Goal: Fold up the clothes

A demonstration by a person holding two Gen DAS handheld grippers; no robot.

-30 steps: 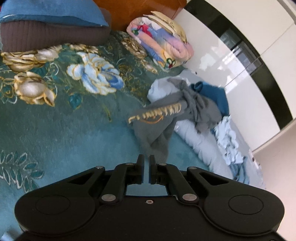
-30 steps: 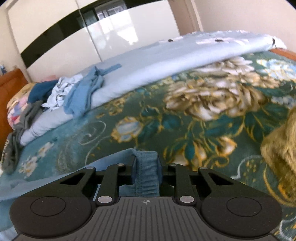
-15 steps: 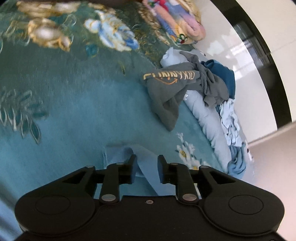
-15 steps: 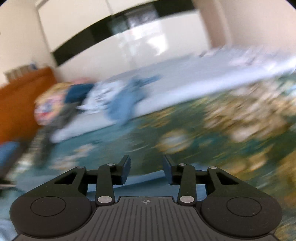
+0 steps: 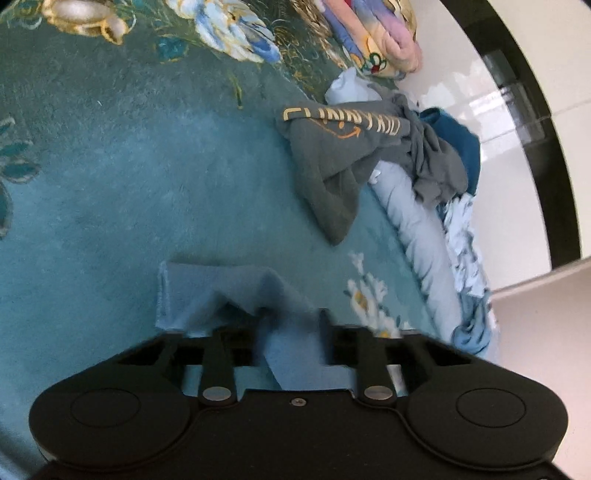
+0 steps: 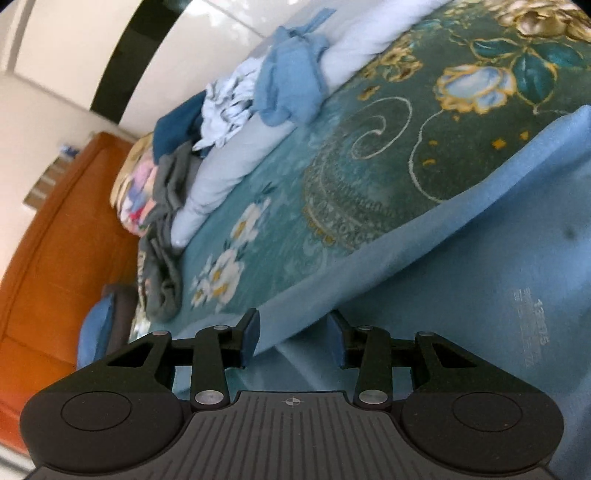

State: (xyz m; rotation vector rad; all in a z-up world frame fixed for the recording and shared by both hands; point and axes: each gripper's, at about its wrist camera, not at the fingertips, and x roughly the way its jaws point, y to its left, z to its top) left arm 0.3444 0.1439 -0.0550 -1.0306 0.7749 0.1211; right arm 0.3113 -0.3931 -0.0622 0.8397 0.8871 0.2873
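A teal blanket with gold and blue flowers covers the bed and fills most of both views. Along its far edge lies a long pale blue rolled quilt, with a white wardrobe crossed by a black band behind it. On the quilt sits a heap of clothes: a grey T-shirt with gold lettering spills down onto the blanket, a dark blue garment lies behind it, and a white patterned piece and a mid-blue crumpled top lie further along. A folded multicoloured blanket rests near the end of the quilt, close to the orange wooden headboard.

The light blue shirt lies spread on the blanket in the foreground, with a small printed label on it and its straight edge running diagonally between the fingers of the right gripper. That gripper stands wide open, holding nothing.

In the left wrist view, a rumpled corner of the same shirt rises between the fingers of the left gripper. The fingers are blurred; they look parted around the fabric, but I cannot tell whether they pinch it.
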